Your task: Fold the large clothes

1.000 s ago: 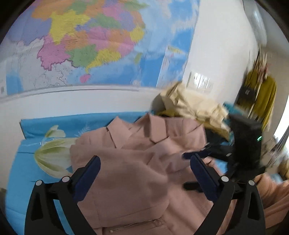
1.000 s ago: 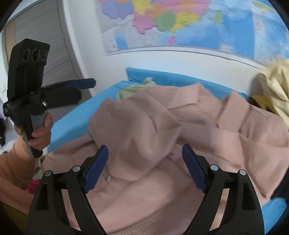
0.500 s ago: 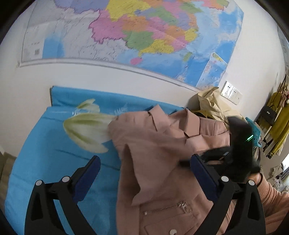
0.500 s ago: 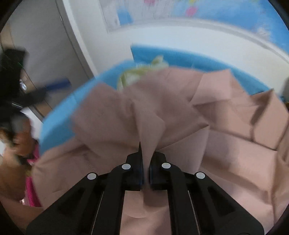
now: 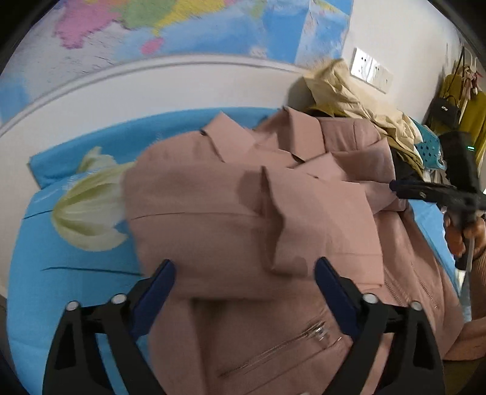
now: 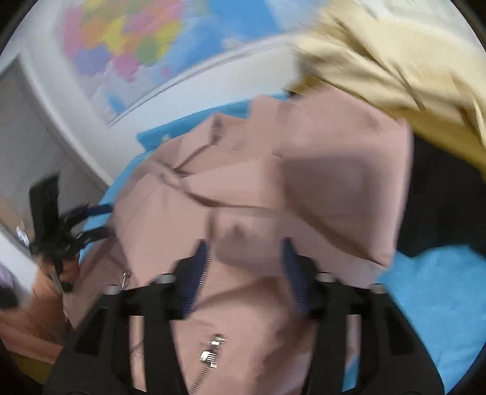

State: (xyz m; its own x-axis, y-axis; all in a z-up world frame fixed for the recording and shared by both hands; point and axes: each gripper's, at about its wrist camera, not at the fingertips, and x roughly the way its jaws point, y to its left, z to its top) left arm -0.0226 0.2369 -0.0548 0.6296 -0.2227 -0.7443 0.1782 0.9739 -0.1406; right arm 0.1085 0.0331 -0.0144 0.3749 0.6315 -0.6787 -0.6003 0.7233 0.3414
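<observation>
A: Where's the coat?

B: The pink coat [image 5: 243, 212] lies spread on the blue sheet [image 5: 60, 273], collar toward the wall map [image 5: 197, 27]. One sleeve is folded across its chest, and a zip pocket [image 5: 288, 343] shows on the side of the coat away from the map.

A: And the left tongs [image 5: 243, 291]?

B: Over the coat's lower front, jaws wide but closing a little. The folded sleeve's edge sits between the blue pads [image 5: 158, 285], which do not press on it.

A: The right tongs [image 6: 246, 270]?

B: That view is blurred. They are above the coat near its main zip [image 6: 209, 355], jaws opening, a fold of pink cloth between them but nothing pinched, as far as I can tell.

A: Anything else by the coat?

B: A heap of beige clothes [image 5: 358, 100] just beyond its collar, on the right. From the left camera, a hand [image 5: 464, 237] holding the other tool sits off the coat's right edge.
</observation>
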